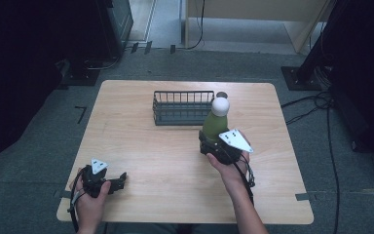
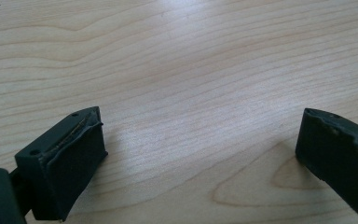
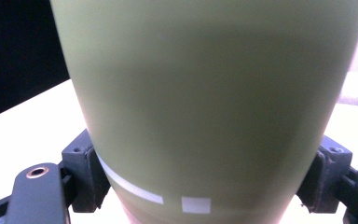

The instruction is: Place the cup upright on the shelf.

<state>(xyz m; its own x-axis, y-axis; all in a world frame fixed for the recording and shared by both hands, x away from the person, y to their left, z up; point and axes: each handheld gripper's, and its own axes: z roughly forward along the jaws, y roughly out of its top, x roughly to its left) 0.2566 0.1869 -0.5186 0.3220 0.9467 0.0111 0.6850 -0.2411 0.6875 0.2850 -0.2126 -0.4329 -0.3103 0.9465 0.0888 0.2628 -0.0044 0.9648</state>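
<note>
High view: the right gripper (image 1: 213, 142) is clamped on the lower body of a green bottle (image 1: 213, 124) with a round white cap (image 1: 220, 106). The bottle stands tilted toward the far side, over the right half of the counter (image 1: 141, 146) and just in front of the right end of a dark wire basket (image 1: 183, 107). Whether its base rests on the wood I cannot tell.

Right gripper view: the black pads (image 3: 87, 175) press both flanks of the bottle (image 3: 214, 102) just above a pale band near its base, where the body is widest.

The bottle looks rigid and smooth, probably coated metal or hard plastic, so it should not give under the pads but could slip or twist if the grip slackens. Held this low, with the cap riding high, it would tend to tip; a hold nearer mid-body would steady it. I cannot judge whether it is full, so its weight is uncertain.

The left gripper (image 1: 108, 184) lies near the front left corner, its jaws apart with nothing between them; in the left gripper view its gripper (image 2: 200, 154) looks onto bare wood grain (image 2: 182, 60).

The counter is a pale wooden top with rounded corners, flat and uncluttered. It stands on grey carpet, with cables (image 1: 316, 102) trailing at the right and dark equipment stands around the edges.
</note>
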